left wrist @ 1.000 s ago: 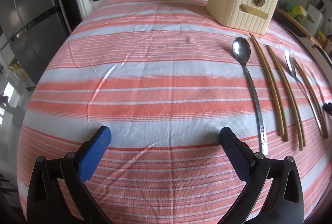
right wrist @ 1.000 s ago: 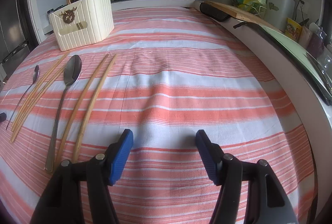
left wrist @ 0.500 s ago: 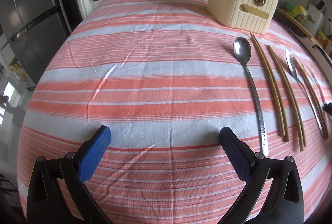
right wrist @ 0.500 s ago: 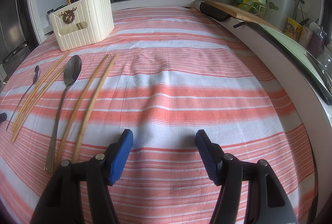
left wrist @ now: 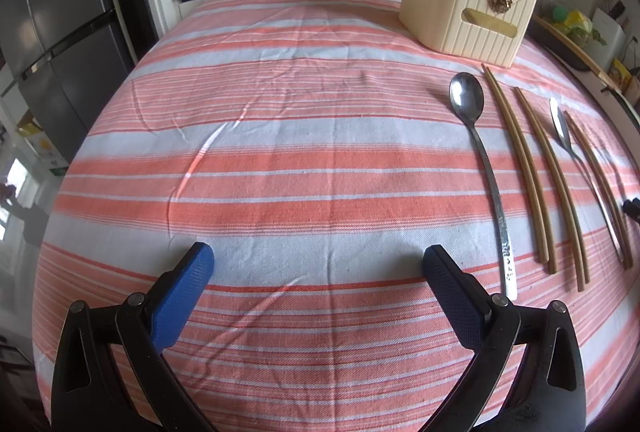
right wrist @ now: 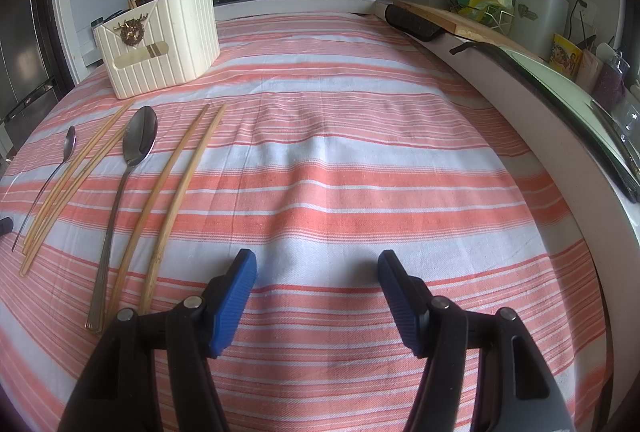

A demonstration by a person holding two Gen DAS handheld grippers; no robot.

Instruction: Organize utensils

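utensils in row on striped tablecloth (left wrist: 280, 136), toward its right side: large spoon (left wrist: 476, 152), chopstick pairs (left wrist: 520, 168), small spoon (left wrist: 560, 124). cream holder (left wrist: 464, 12) stands just beyond them, near far edge (gold ornament on front). left gripper (left wrist: 318, 264) and right gripper (right wrist: 316, 268) both wide apart, holding nothing, over cloth's near edge.

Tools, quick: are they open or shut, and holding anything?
Left tool: open, holding nothing.
Right tool: open, holding nothing.
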